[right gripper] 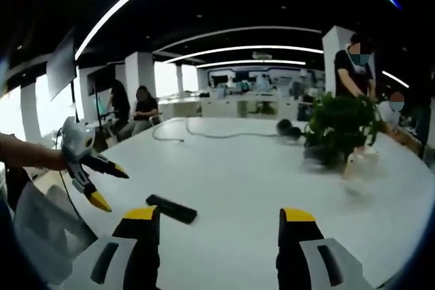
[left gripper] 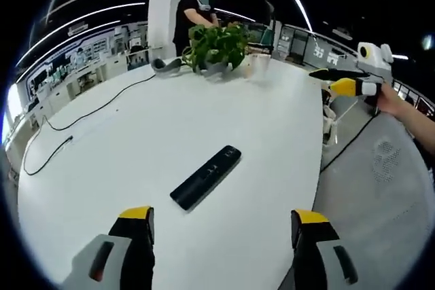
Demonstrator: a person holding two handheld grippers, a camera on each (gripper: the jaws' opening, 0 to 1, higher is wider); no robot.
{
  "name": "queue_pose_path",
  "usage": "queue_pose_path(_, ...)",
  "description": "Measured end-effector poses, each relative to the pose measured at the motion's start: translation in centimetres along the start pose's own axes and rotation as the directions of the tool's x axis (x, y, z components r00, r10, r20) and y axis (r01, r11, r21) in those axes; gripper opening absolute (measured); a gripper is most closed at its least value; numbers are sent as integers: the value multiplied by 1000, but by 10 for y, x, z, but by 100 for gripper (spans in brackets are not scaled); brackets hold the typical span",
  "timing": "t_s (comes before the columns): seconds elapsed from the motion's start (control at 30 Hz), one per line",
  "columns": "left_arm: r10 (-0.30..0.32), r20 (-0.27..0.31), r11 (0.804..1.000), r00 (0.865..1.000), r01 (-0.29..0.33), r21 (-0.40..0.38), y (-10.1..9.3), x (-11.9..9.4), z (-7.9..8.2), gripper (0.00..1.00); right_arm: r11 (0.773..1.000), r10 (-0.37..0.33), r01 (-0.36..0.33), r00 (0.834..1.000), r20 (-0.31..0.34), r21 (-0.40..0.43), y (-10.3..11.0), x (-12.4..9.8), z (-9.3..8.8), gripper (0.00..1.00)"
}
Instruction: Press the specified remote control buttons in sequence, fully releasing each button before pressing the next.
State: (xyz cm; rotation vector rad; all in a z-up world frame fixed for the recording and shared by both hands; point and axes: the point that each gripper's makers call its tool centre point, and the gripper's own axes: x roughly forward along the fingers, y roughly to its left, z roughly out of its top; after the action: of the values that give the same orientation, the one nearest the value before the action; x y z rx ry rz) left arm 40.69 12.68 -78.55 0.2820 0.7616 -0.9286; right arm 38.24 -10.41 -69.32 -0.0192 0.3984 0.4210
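In the left gripper view, the left tool (left gripper: 224, 225) hangs over the near edge of the white bench (left gripper: 136, 134) with its two yellow-tipped jaws wide apart and nothing between them. The black remote control (left gripper: 205, 176) lies flat just ahead of the jaws, near the centre of the view, with one end toward 2 o'clock. It looks placed well in from the edge so the buttons face up and can be reached from above. At 2 o'clock the right tool (left gripper: 343, 79) is held up off the bench beside a hand (left gripper: 389, 100), well apart from the remote; its jaws stand slightly apart and empty, probably waiting its turn. A potted plant (left gripper: 217, 47) sits at 12 o'clock on the far side, a black cable (left gripper: 81, 117) trails across the bench at 10 o'clock, and a person (left gripper: 194, 15) stands behind the plant. In the right gripper view, the right tool (right gripper: 217, 225) has its jaws parted and empty over the bench. The remote control (right gripper: 171, 208) lies at 7 o'clock, just beyond the left jaw. The left tool (right gripper: 102, 181) comes in at 9 o'clock, open, near the remote. The plant (right gripper: 340, 127) stands at 3 o'clock. Beyond is an open office with long ceiling lights (right gripper: 251, 49) and seated people (right gripper: 143, 110).
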Motion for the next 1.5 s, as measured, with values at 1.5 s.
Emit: queue_pose_path(1.5, -71, -187, 984, 980, 100, 147, 33, 67, -3, 81, 995, 97, -101, 989, -116, -27, 11, 11, -23, 54)
